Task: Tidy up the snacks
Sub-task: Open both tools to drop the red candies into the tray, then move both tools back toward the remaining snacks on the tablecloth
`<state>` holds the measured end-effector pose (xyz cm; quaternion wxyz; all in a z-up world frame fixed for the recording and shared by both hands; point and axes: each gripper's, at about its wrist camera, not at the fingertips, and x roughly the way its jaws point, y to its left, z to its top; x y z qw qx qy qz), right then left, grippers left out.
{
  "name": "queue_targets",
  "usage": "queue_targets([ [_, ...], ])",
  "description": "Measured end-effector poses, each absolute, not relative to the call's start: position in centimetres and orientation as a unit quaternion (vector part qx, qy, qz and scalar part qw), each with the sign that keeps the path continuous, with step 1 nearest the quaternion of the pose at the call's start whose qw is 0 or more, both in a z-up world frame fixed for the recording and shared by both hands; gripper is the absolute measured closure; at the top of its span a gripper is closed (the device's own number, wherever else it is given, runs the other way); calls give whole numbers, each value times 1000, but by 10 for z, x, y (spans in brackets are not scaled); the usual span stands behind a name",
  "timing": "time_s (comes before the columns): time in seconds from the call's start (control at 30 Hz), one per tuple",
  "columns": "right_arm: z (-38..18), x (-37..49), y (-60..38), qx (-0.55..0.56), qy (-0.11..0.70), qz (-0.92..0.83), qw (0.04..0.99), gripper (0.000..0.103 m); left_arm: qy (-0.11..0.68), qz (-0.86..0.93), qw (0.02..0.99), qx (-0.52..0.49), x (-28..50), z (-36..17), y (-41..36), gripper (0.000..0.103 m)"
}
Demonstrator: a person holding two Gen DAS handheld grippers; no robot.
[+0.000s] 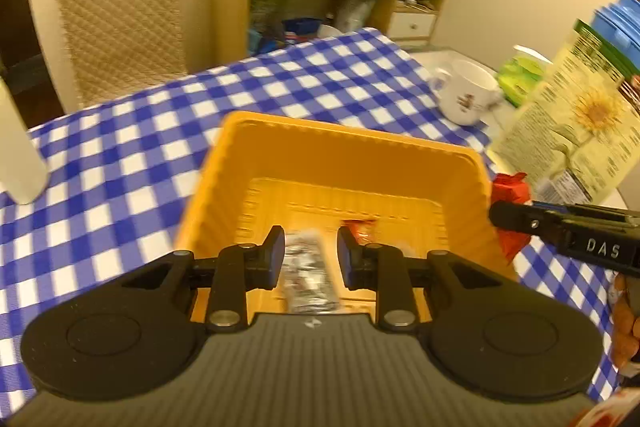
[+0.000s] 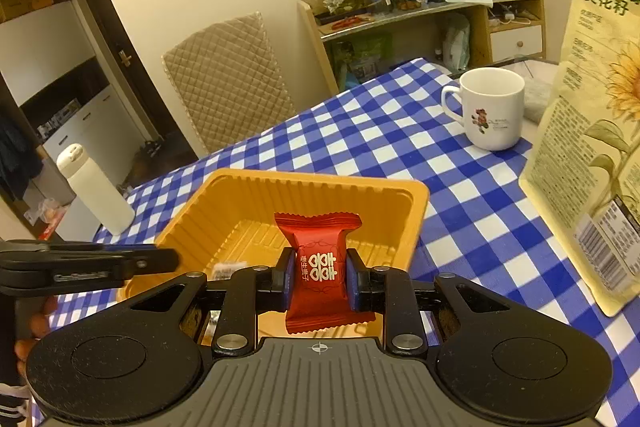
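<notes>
Right tongs (image 2: 316, 279): clamped on red candy (image 2: 318, 267), held upright over tray's near edge.
Left tongs (image 1: 310, 259): slightly apart, gripping nothing; silver packet (image 1: 306, 277) lies below in tray.
Tray (image 2: 320, 183): orange, on checked tabletop (image 2: 460, 195); floor mostly bare.
Edges: mug (image 2: 492, 111), seed bag (image 2: 592, 155) right; bottle (image 2: 94, 187) left.

Orange tray (image 2: 404, 193), red candy wrapper (image 2: 318, 259), blue-and-white checked tablecloth (image 2: 360, 131), white mug (image 2: 494, 115)

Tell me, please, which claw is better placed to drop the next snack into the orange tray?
The right claw: it is shut on a red candy just over the orange tray. The left claw is open and holds nothing; a dark wrapped snack already lies in the tray below it.
</notes>
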<state>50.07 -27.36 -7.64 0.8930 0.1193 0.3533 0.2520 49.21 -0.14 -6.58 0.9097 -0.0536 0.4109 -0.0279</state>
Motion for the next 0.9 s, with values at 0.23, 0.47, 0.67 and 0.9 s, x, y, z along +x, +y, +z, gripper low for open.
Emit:
queue_targets([
  [0.23,-81,523,-263,119,364,253,888,77,406,1,912,-60,480,-59,24,77],
  [0.47,-84,538,-256,128,367,238,890,68,406,18,911,-65,460,-59,37,72],
  [0.67,-70,528,-264,143,341,239,898,46,402,28,913,-62,440,-55,42,68],
  [0.9,-64,487,-273,138,345,243,896,41,396,30,915,-71,413,-47,44,58],
])
